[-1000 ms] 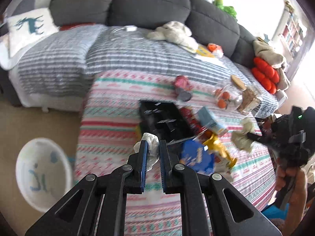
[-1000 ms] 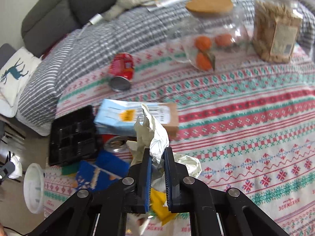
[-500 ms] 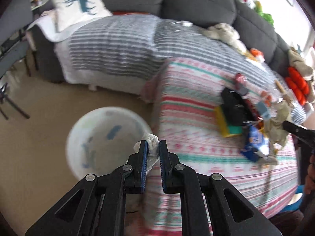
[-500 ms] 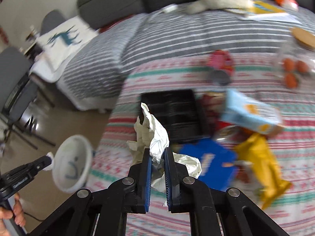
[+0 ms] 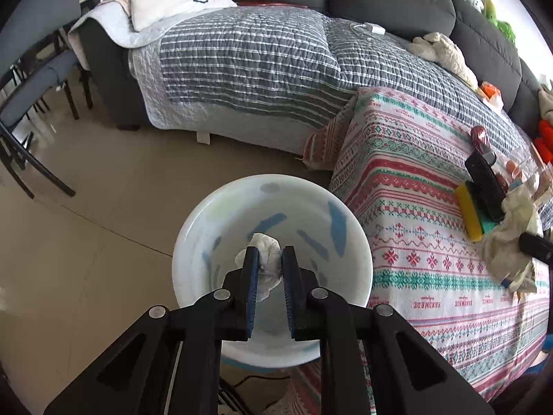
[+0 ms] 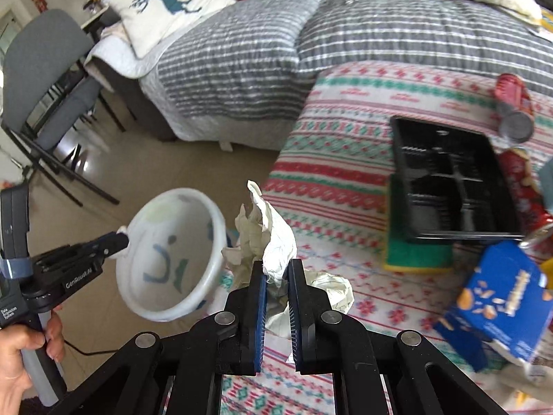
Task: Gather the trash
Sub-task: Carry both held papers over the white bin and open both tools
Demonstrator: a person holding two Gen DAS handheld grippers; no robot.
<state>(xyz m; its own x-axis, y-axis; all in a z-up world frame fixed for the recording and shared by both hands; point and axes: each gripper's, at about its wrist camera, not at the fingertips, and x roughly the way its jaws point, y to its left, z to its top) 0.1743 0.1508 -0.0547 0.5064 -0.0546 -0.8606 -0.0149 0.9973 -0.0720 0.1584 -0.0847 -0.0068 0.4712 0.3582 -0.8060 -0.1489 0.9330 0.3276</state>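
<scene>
My left gripper is shut on a small white crumpled tissue and holds it right over the open white bin on the floor. From the right wrist view the left gripper reaches over the bin's rim. My right gripper is shut on a larger crumpled white paper above the table's left edge, beside the bin. The same paper shows at the far right of the left wrist view.
The patterned tablecloth carries a black plastic tray, a yellow-green sponge, a blue snack box and red cans. A sofa with a grey striped quilt stands behind. Grey chairs stand at left.
My left gripper swung left off the table with the tissue and now sits over the bin. My right gripper carried its paper left toward the table's edge and the bin.
</scene>
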